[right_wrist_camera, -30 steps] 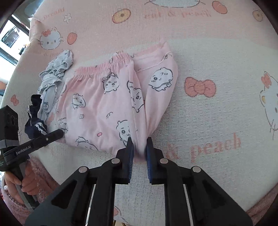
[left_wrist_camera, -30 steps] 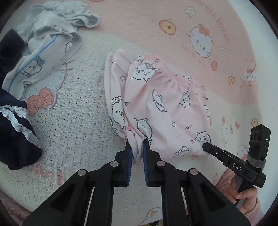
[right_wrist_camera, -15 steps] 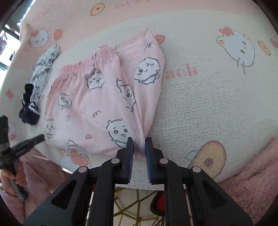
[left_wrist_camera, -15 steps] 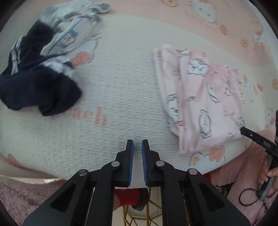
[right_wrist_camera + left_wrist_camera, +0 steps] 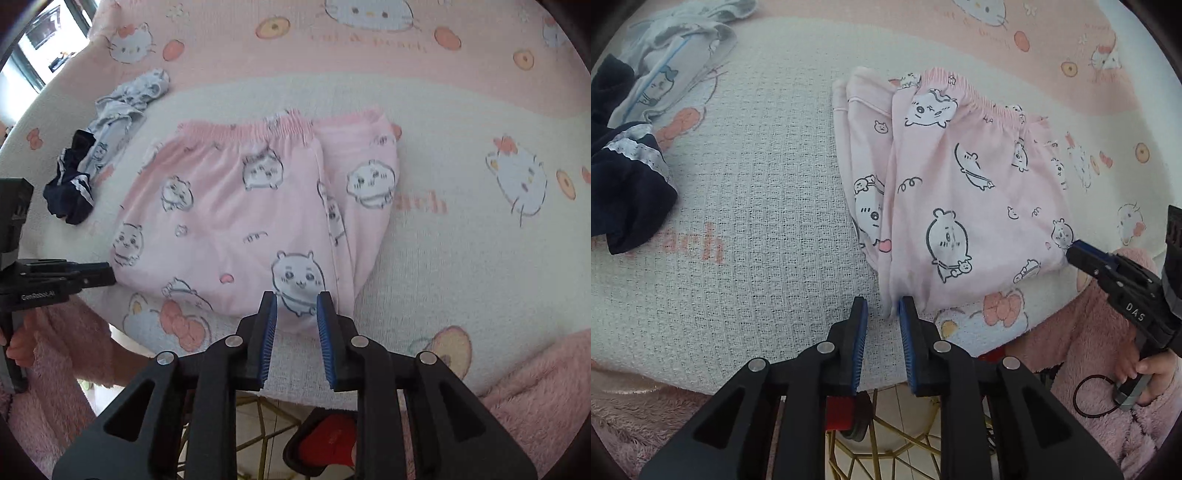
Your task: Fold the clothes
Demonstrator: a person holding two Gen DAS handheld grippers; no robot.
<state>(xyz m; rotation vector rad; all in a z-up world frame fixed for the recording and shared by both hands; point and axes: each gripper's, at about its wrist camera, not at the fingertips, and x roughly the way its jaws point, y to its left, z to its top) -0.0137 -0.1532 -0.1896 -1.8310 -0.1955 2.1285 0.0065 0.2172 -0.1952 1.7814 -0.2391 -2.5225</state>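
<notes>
The pink pants [image 5: 964, 192] lie folded on the blanket-covered bench [image 5: 746, 221], near hem just ahead of both grippers. The left gripper [image 5: 882, 314] and right gripper [image 5: 295, 310] have just been opening, apparently released; cloth lies between the right's jaws. Next probably comes a regrip for another fold. The bench edge is directly below; open blanket lies on either side.

Pink pants [image 5: 960, 177] w/ little animal faces lie folded on a white bumpy blanket [image 5: 757, 221]. Left gripper [image 5: 882, 314] sits at the pants' near corner; jaws just opened, cloth edge by the right pad, not pinched. Right gripper [image 5: 1075, 254] touches the pants' right corner; can't tell its jaws. Dark blue clothes [image 5: 624, 206] & grey clothes [image 5: 668, 74] lie well apart, far left.
</notes>
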